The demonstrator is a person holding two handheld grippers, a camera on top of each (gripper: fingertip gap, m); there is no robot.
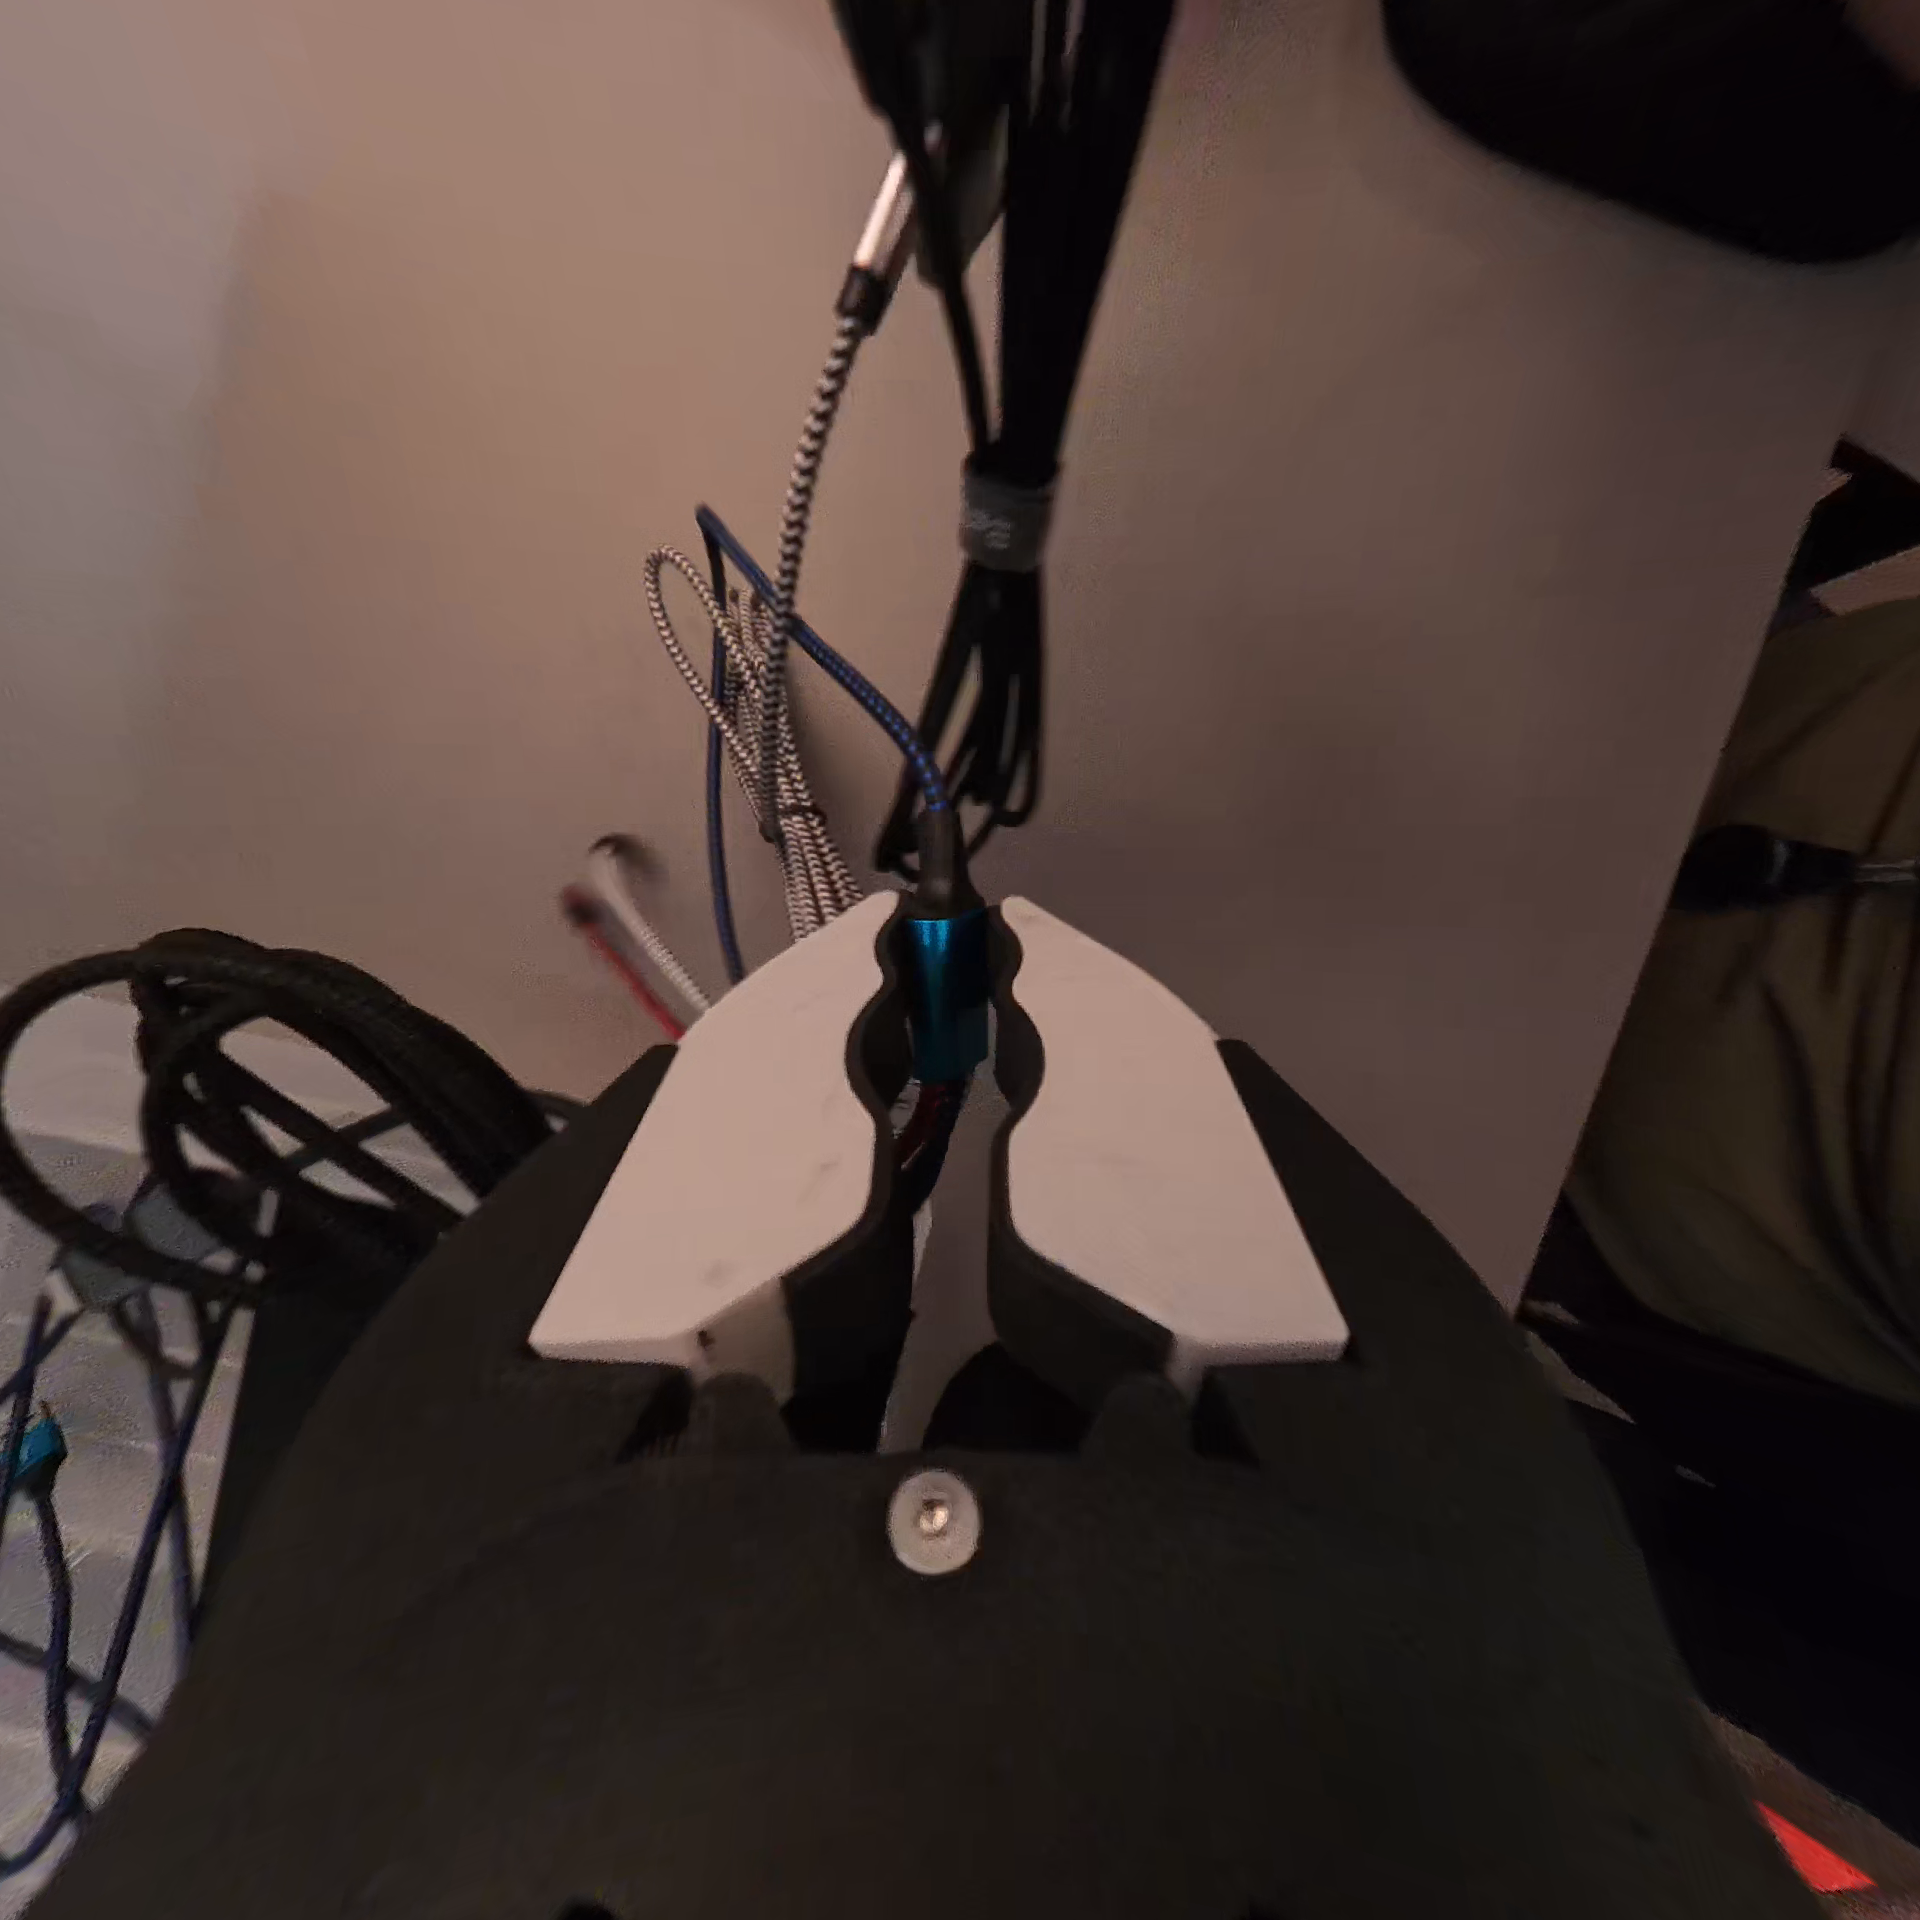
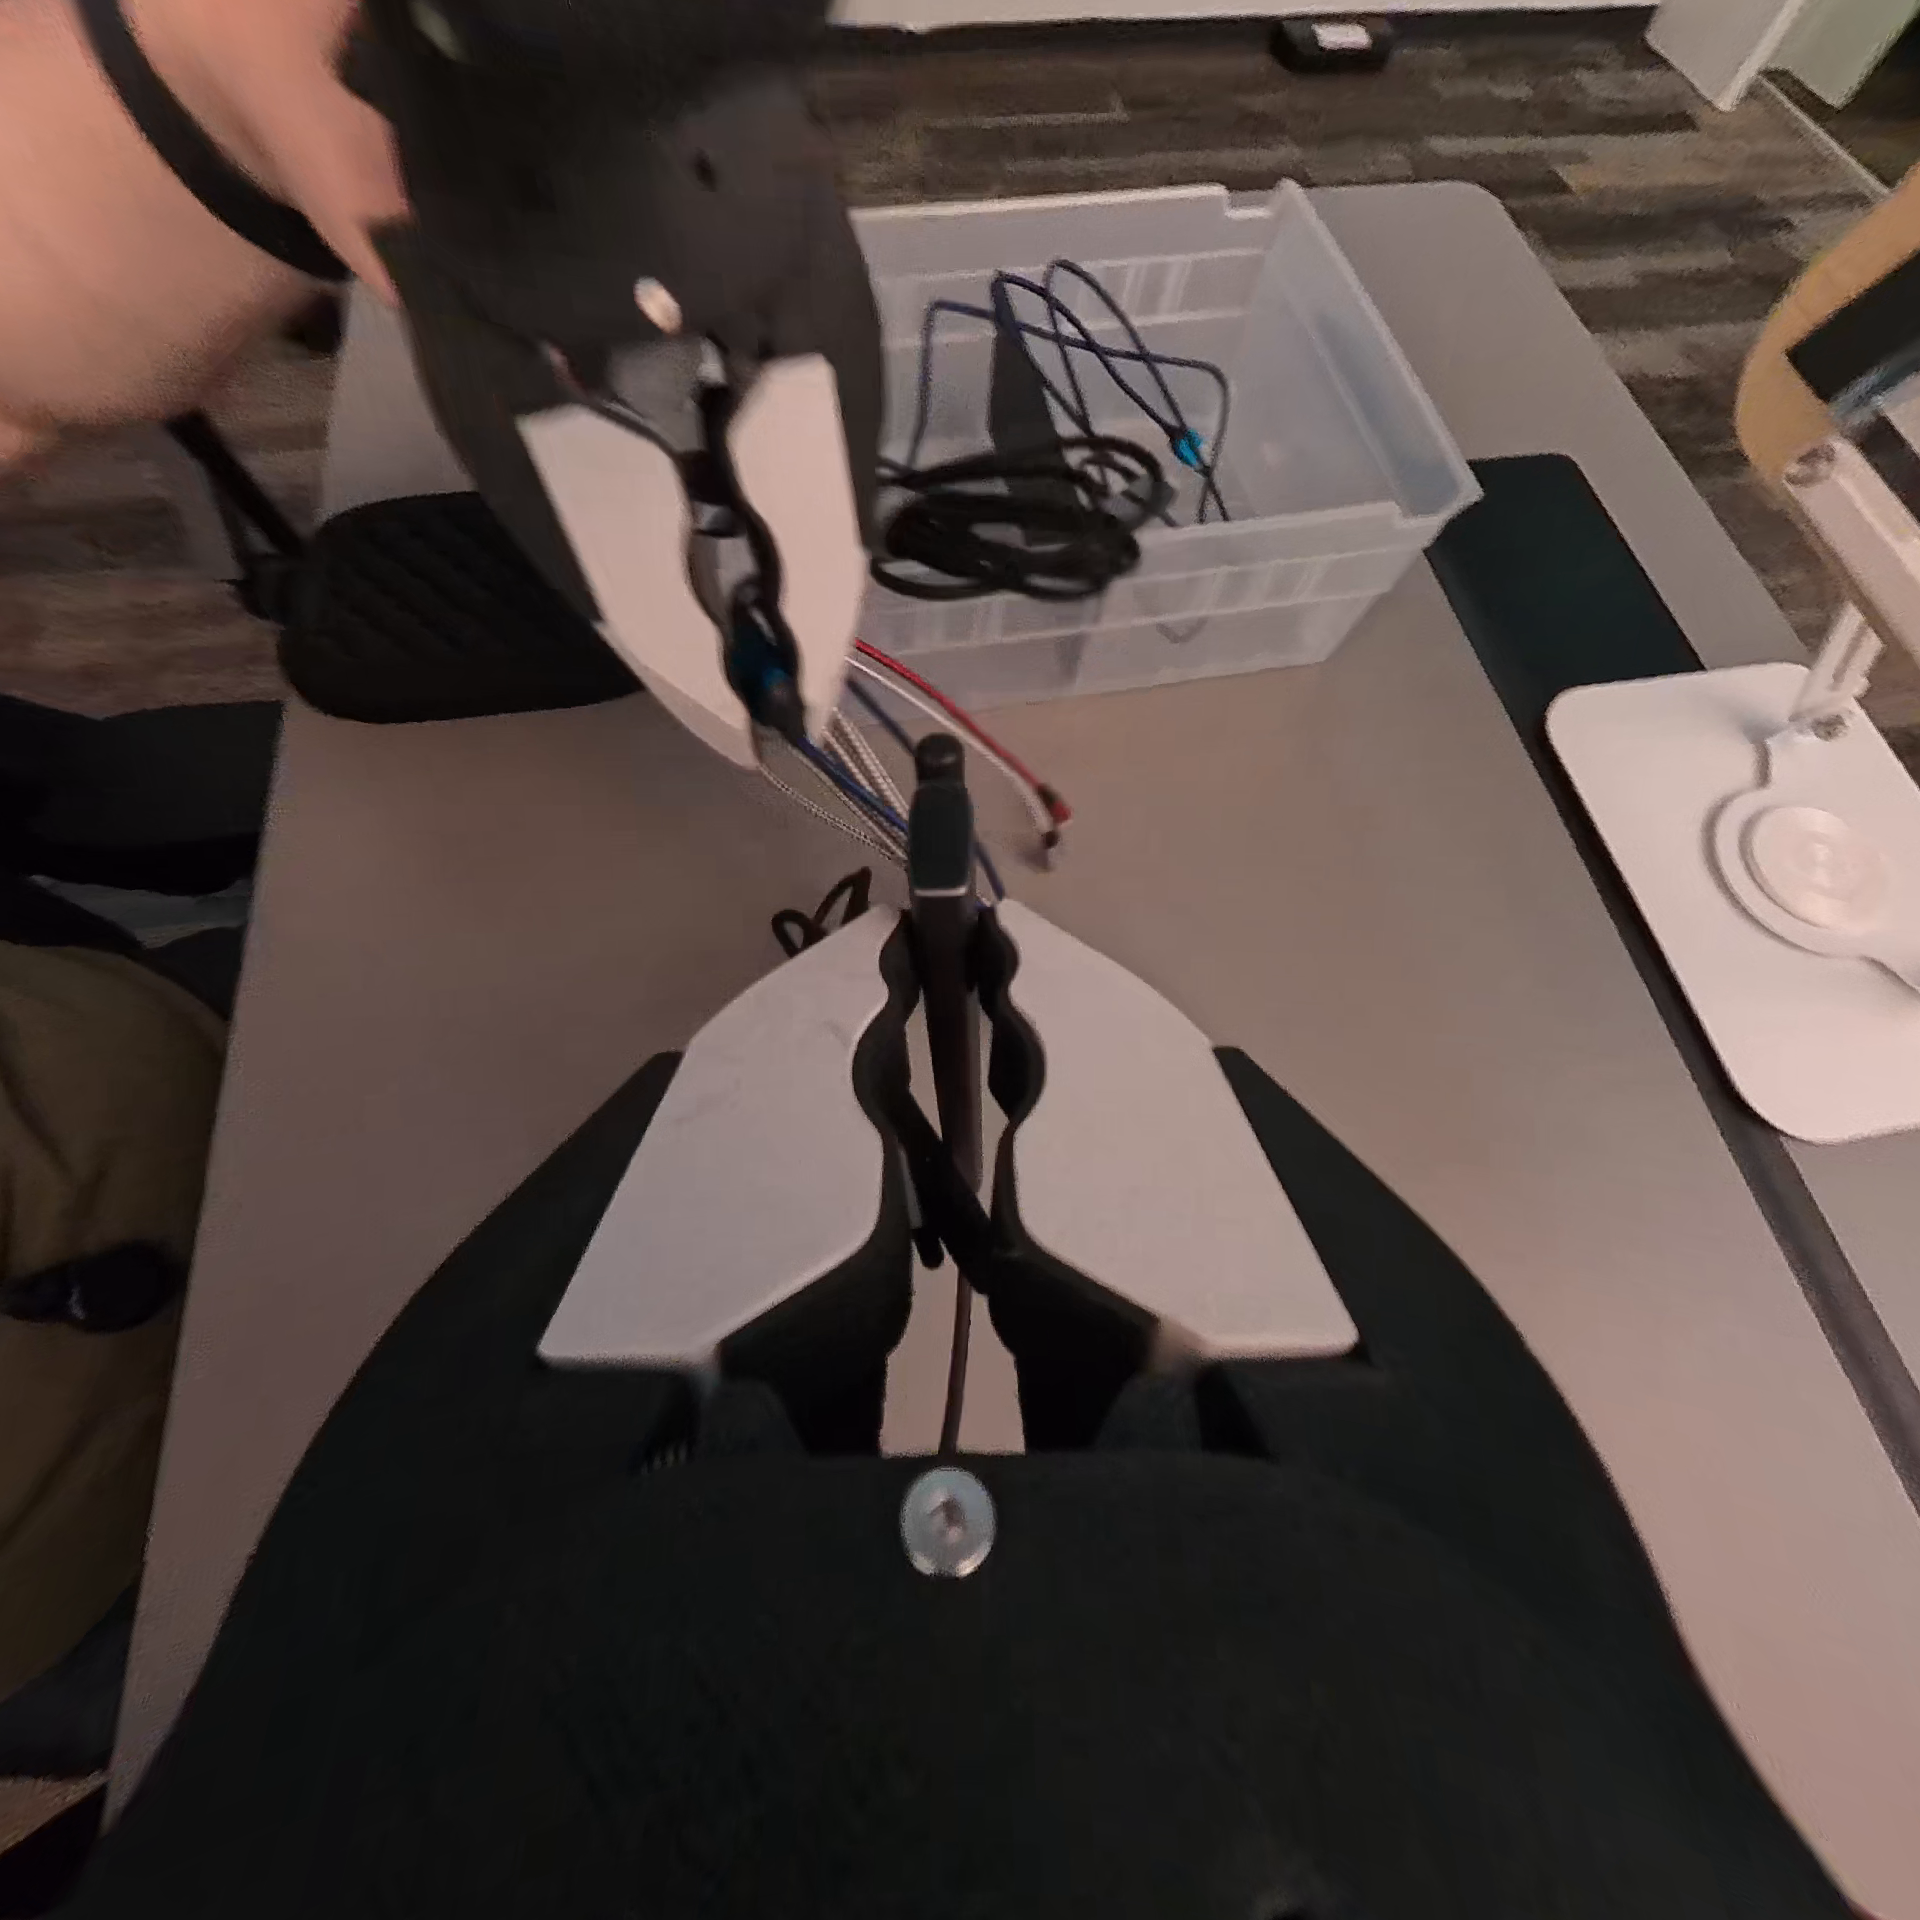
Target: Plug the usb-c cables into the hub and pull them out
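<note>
My left gripper (image 1: 943,920) is shut on a blue metal USB-C plug (image 1: 943,987); its blue braided cable (image 1: 831,665) loops upward. My right gripper (image 2: 945,920) is shut on the slim black hub (image 2: 940,831), seen edge-on and pointing away. In the right wrist view the left gripper (image 2: 774,717) holds the blue plug (image 2: 756,665) just left of the hub's far end, a short gap apart. In the left wrist view the hub (image 1: 1060,208) hangs at the top. A silver plug (image 1: 883,229) with a black-and-white braided cable sits at it.
A clear plastic bin (image 2: 1351,416) with black and blue cables stands at the table's far side. Red and white cable ends (image 2: 1039,810) lie past the hub. A white stand base (image 2: 1766,883) sits at the right. A strapped black cable bundle (image 1: 1003,514) hangs from the hub. My hands' fingertips stand some 11 cm from each other.
</note>
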